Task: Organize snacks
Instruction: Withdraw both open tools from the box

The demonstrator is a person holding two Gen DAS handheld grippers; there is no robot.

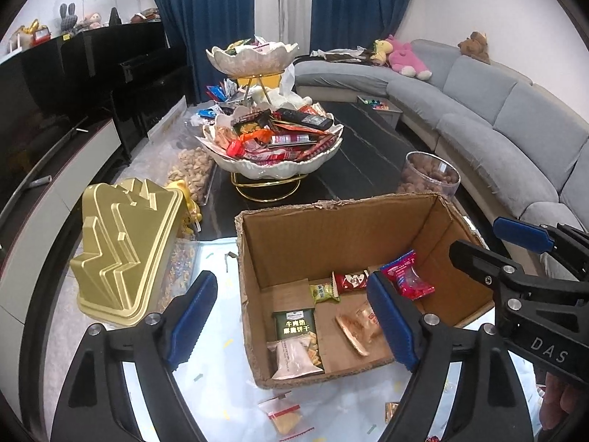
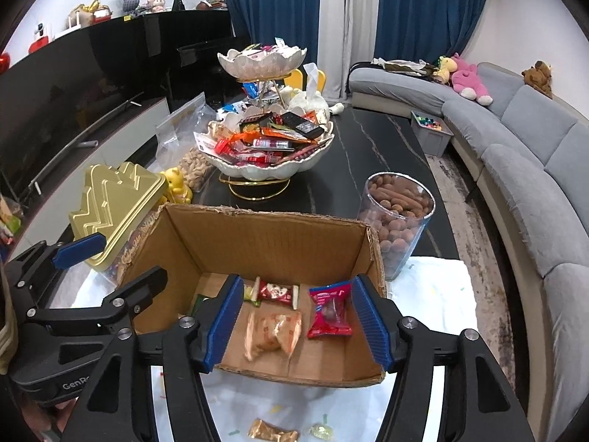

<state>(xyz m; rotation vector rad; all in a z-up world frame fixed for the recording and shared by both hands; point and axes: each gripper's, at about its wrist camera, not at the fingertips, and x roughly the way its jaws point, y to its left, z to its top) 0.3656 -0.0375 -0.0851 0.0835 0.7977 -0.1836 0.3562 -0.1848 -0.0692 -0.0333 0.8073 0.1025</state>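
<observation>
Cardboard box (image 2: 257,235) sat mid-frame holding snack packets; red packet (image 2: 328,311) lay between the right gripper (image 2: 294,326) pads, untouched, jaws apart. Left gripper (image 1: 291,322) also open, empty, over the box.

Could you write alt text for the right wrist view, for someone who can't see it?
An open hand-held gripper hovers over a cardboard box holding a few wrapped snacks, including a red packet. Beyond stand a tiered snack bowl, a gold tin and a clear jar.
</observation>
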